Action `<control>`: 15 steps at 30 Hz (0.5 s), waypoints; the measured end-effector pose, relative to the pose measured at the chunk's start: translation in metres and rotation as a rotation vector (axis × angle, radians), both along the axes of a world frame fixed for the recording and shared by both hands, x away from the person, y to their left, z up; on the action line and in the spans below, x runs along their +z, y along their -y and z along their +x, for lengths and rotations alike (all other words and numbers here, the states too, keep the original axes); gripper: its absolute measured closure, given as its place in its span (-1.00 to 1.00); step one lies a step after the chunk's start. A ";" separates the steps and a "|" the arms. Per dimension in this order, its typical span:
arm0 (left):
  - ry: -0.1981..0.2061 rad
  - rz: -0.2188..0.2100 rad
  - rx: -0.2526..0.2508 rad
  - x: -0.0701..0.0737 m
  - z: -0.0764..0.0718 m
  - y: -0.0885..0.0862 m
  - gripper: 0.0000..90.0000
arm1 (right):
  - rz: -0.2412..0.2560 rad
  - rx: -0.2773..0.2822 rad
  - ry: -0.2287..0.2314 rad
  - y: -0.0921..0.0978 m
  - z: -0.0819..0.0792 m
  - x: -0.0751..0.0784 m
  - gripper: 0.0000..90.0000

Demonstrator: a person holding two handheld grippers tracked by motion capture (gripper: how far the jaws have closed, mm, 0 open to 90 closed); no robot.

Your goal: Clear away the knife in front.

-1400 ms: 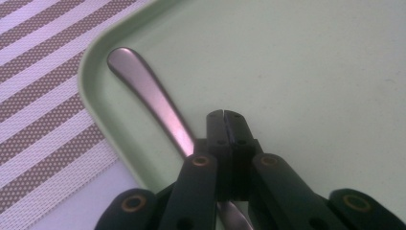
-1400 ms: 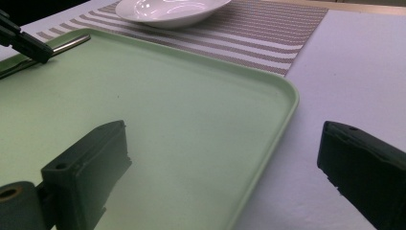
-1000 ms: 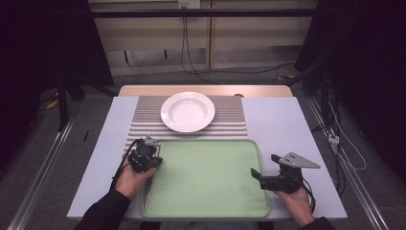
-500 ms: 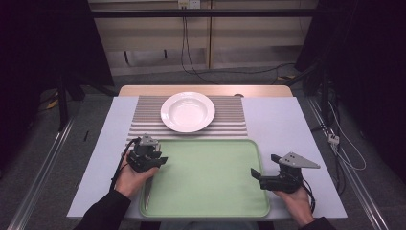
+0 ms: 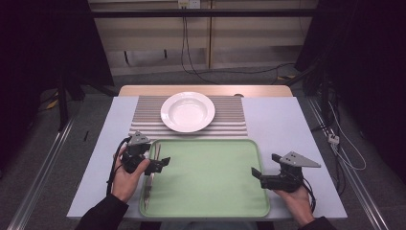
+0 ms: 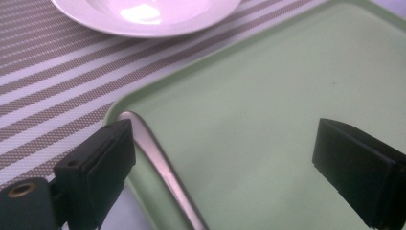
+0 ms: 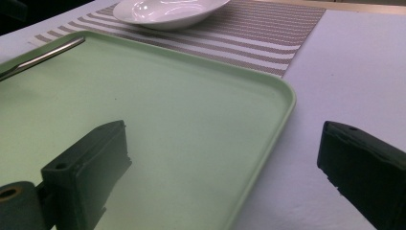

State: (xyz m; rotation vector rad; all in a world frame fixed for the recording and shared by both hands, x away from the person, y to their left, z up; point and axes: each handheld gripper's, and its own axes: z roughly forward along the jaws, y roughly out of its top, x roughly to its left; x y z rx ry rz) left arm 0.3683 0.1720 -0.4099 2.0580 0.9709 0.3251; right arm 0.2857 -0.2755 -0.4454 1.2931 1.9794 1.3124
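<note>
So barely started. Green tray [image 5: 210, 177] near edge of table, white plate [image 5: 187, 111] on striped mat [image 5: 230, 120] beyond, nothing on it. Left gripper [image 5: 163, 163] jaws spread over metal utensil [image 5: 149, 179] along tray's left rim, not grabbed yet. Right gripper [image 5: 255, 175] spread too, idle at tray's right edge.

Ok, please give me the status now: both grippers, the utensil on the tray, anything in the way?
Left gripper open over metal utensil. Utensil flat along tray left edge. Right gripper open, holding nothing. Nothing blocking.
</note>
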 end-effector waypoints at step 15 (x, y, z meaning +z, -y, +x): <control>0.098 -0.029 0.067 0.001 -0.029 -0.026 -0.85 | 0.003 -0.013 0.005 0.002 -0.003 0.000 -0.92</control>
